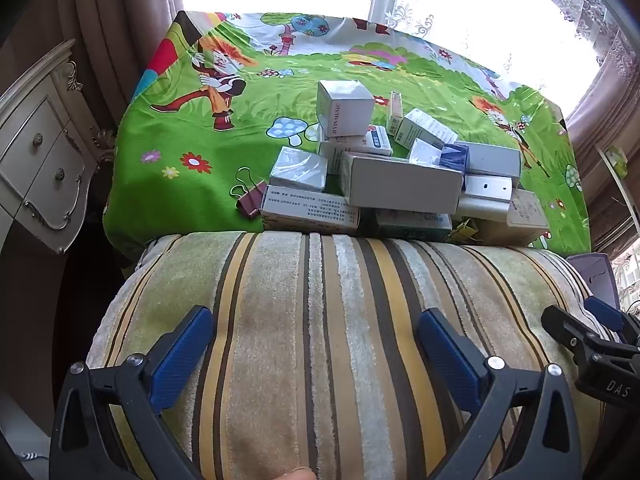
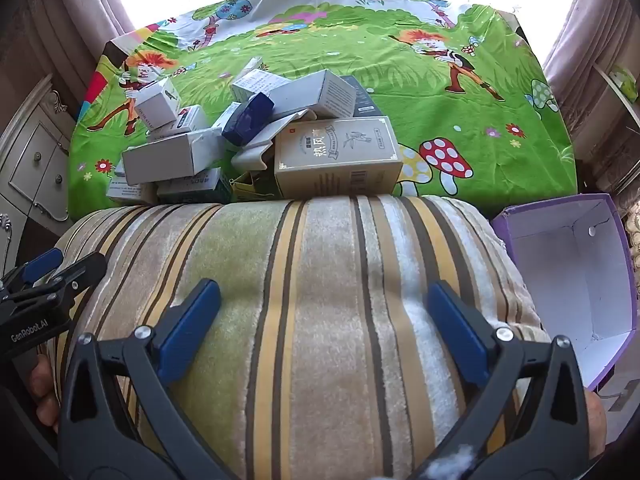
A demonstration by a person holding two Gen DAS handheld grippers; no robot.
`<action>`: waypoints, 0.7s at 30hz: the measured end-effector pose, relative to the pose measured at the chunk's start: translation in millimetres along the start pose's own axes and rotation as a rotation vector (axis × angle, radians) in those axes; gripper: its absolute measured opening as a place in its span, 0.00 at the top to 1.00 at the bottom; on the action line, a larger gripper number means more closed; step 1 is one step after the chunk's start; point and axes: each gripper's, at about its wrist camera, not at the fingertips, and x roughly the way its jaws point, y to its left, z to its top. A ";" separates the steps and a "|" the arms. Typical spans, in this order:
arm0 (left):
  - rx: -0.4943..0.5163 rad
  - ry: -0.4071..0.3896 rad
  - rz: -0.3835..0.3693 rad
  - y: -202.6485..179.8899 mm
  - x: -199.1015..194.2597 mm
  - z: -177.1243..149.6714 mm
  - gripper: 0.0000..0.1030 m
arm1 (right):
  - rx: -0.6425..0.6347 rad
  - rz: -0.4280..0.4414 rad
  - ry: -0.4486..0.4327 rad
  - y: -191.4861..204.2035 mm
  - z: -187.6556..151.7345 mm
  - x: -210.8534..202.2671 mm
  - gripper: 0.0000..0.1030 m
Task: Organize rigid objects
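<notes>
Boxes (image 1: 400, 168), one lettered "MUSIC" (another tan (image 2: 340, 156), Chinese-lettered)

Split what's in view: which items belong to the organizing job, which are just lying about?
Job:
- pile of small boxes
- tan box with the plant drawing
- open purple box, probably the bin
- left gripper and right gripper, both open, empty

Lying about:
- striped cushion
- cartoon cloth
- binder clip, perhaps
- white dresser
- curtains
</notes>
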 end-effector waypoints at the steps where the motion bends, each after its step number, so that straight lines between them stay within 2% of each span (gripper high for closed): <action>1: -0.002 0.001 -0.004 0.2 0.0 0.0 0.00 | 0.000 0.001 -0.001 -0.1 0.0 0.0 0.00; 21: -0.006 0.009 -0.004 2.2 2.5 -1.6 0.00 | 0.000 0.001 -0.001 -0.5 0.7 0.2 0.00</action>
